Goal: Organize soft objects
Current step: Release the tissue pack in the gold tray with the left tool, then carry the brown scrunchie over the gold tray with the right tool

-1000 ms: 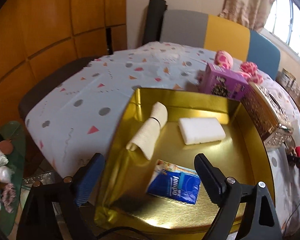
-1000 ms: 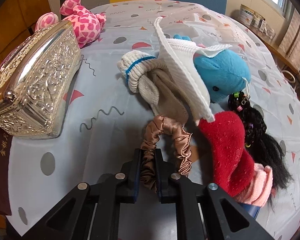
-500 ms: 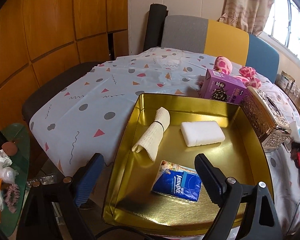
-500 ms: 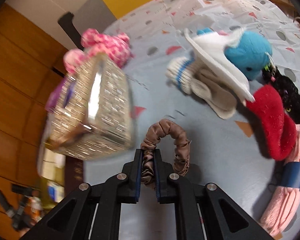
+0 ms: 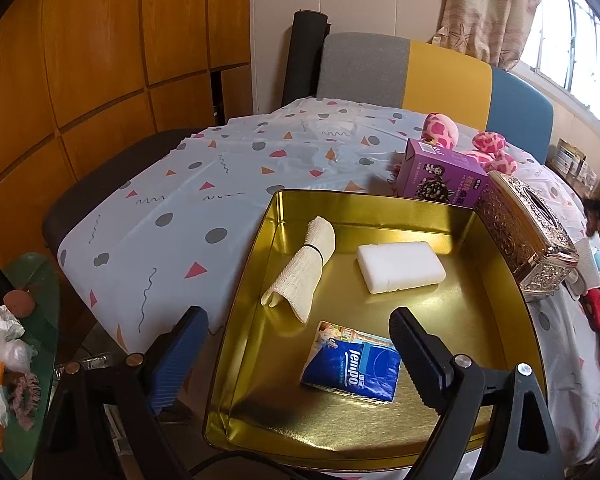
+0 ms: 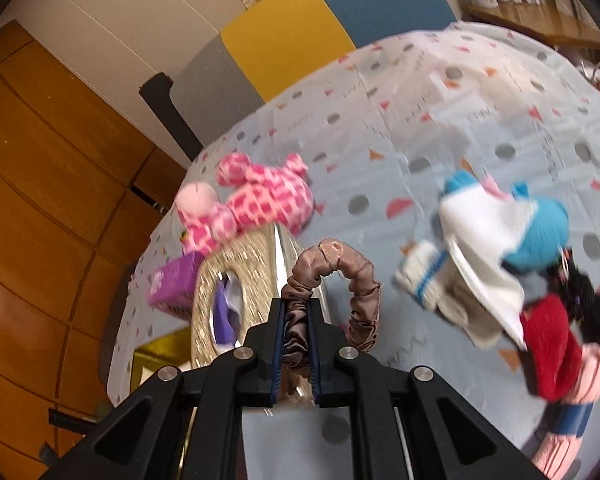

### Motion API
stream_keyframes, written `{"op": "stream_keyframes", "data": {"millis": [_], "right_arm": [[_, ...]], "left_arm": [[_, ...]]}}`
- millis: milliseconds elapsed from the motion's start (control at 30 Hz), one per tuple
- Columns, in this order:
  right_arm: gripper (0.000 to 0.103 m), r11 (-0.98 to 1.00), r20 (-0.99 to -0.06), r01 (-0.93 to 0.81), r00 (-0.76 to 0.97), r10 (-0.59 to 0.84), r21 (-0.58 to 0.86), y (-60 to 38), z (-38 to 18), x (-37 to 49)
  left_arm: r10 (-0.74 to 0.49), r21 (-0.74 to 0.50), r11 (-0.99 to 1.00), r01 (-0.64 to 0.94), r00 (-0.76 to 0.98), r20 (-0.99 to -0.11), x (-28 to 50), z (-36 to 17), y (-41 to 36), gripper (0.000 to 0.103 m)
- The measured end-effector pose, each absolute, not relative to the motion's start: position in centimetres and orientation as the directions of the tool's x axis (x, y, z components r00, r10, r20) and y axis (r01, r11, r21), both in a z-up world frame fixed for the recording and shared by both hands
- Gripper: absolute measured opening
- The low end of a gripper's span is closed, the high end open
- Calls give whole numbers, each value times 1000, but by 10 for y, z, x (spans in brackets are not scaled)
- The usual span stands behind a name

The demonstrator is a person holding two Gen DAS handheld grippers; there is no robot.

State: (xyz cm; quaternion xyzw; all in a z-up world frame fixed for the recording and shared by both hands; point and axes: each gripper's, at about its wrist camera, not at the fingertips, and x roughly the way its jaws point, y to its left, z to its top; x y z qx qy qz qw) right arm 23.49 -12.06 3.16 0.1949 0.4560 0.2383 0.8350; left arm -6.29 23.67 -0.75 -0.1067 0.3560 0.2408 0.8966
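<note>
- My right claw (image 6: 296, 332) is clamped tight on a brown scrunchie (image 6: 332, 280); the pads pinch one side of the loop and the rest arches up and to the right of the fingers, clear of the cloth.
- My left claw (image 5: 296, 356) stands wide apart with nothing between its fingers, hovering over the near edge of the gold tray (image 5: 500, 320).
- Landmark: the silver box (image 6: 256, 276), also seen from the left claw (image 5: 524, 236).
- The scrunchie hangs in front of the silver box, above it in my right view.
- The tray sits just left of the box; inside it lie a rolled cloth (image 5: 304, 268), a white sponge (image 5: 400, 266) and a blue tissue pack (image 5: 352, 364).
- A purple carton (image 5: 440, 176) stands just behind the box, touching or nearly touching the tray's far rim.
- A pink plush (image 6: 252, 204) lies beyond the box.
- To the right of the box, well apart, is a heap: a blue plush (image 6: 540, 236) under a white cloth (image 6: 488, 248), a striped sock (image 6: 424, 276) and a red-dressed doll (image 6: 548, 344).
- Everything rests on the patterned tablecloth (image 5: 204, 200).
</note>
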Motion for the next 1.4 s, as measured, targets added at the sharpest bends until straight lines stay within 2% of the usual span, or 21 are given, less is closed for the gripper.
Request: {"op": "stream_keyframes", "data": {"millis": [267, 533, 700, 867, 1100, 1267, 1400], "right_arm": [[9, 814, -652, -286, 491, 577, 506, -56, 65, 274], [9, 705, -621, -539, 371, 691, 462, 54, 90, 243], [9, 617, -679, -670, 225, 699, 414, 106, 63, 187], [9, 591, -753, -712, 134, 645, 379, 126, 22, 142], [9, 630, -861, -764, 222, 457, 138, 145, -23, 116], [9, 653, -877, -754, 265, 402, 71, 148, -38, 119], [13, 664, -877, -743, 262, 404, 84, 150, -39, 119]], "left_arm": [[355, -13, 866, -500, 632, -689, -64, -7, 234, 93], [371, -4, 855, -519, 618, -693, -70, -7, 238, 92], [418, 14, 834, -552, 615, -669, -79, -1, 244, 92], [445, 26, 827, -561, 626, -641, -85, 8, 245, 92], [463, 59, 835, -546, 641, -612, -89, 14, 235, 93], [470, 73, 837, -542, 645, -602, -90, 17, 231, 94], [476, 82, 837, -541, 645, -598, -91, 18, 229, 94]]}}
